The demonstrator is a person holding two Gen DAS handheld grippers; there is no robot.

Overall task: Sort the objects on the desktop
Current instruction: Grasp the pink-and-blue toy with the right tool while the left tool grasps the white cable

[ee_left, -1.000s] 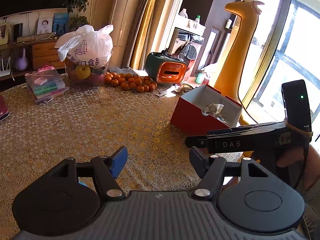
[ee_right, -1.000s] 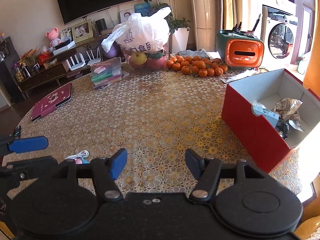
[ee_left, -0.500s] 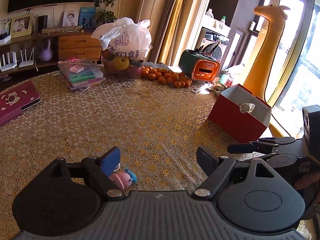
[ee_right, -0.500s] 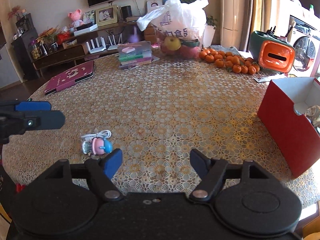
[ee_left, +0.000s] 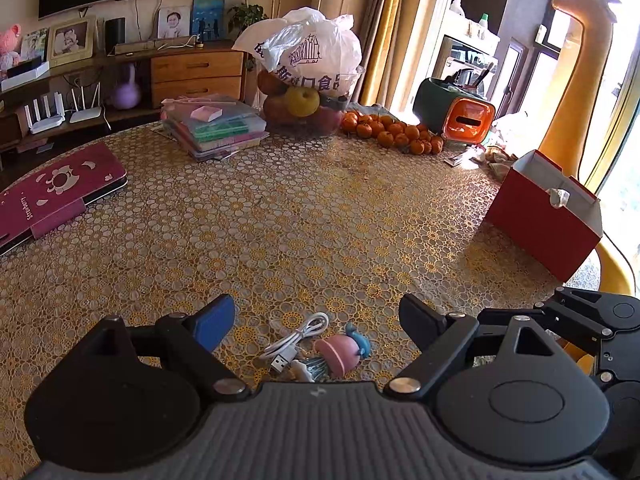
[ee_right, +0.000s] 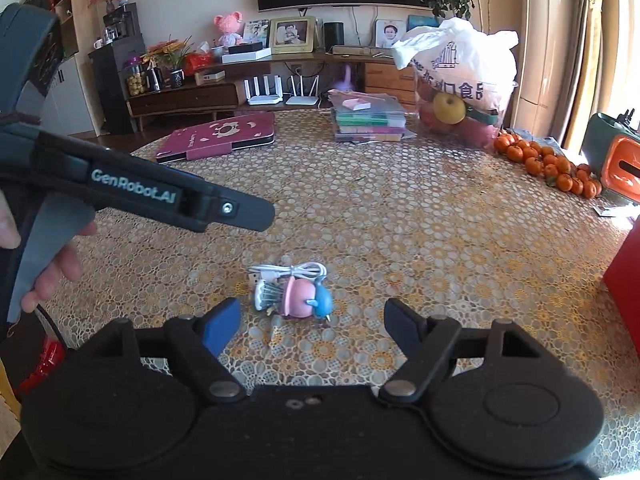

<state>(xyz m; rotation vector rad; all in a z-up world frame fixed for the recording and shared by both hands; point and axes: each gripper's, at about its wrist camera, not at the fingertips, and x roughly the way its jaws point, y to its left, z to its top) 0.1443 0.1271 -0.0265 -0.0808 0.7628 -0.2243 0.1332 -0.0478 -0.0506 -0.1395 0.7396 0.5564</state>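
Observation:
A small pink and blue toy (ee_left: pixel 343 354) (ee_right: pixel 305 298) lies on the patterned tablecloth beside a coiled white USB cable (ee_left: pixel 295 338) (ee_right: pixel 287 270). Both sit near the table's front edge, just ahead of my two grippers. My left gripper (ee_left: pixel 318 317) is open and hovers over them, nothing between its fingers. My right gripper (ee_right: pixel 313 319) is open too, with the toy lying just beyond its fingertips. A red open box (ee_left: pixel 546 216) stands at the table's right edge, crumpled wrappers inside; only its edge (ee_right: pixel 624 280) shows in the right wrist view.
At the back stand a white bag over a fruit bowl (ee_left: pixel 310 76), a pile of tangerines (ee_left: pixel 394 132), a green and orange container (ee_left: pixel 460 114), a stack of folders (ee_left: pixel 214 128) and a maroon case (ee_left: pixel 56 192). A hand (ee_right: pixel 52 264) holds the left gripper.
Both grippers have drawn back and swung left, away from the red box. The toy and cable have come into view and now lie directly in front of both open grippers.

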